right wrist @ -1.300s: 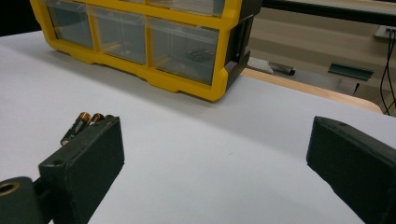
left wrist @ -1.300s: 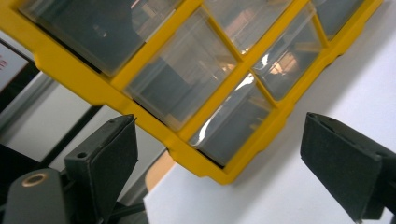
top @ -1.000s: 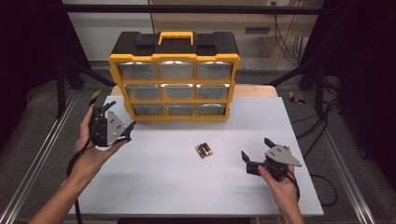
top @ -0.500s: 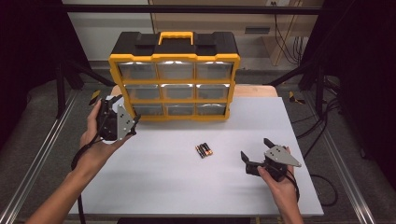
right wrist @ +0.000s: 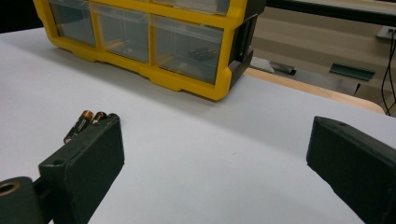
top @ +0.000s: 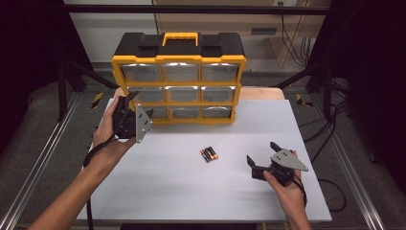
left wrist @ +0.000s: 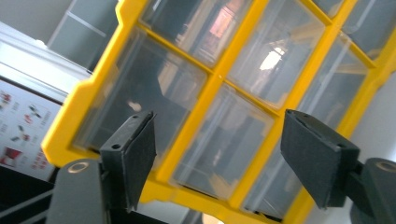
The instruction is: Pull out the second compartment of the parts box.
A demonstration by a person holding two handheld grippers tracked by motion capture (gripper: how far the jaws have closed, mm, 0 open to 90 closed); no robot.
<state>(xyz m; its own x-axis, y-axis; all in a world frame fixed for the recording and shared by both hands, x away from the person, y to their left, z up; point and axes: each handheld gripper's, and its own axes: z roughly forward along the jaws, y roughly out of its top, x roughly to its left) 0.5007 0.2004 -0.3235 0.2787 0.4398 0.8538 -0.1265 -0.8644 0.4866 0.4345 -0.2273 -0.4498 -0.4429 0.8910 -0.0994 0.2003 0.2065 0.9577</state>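
Work has barely begun: the left gripper [top: 133, 115], jaws spread, nears the closed yellow drawer organizer [top: 178, 79] at twelve o'clock; batteries [top: 208, 154] lie mid-table, untouched, nine o'clock of the spread right gripper [top: 261, 160].

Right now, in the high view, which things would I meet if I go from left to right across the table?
Left gripper, held up beside the organizer's lower left drawers → yellow organizer at the back → batteries lying on the white table → right gripper, jaws open, low over the table.
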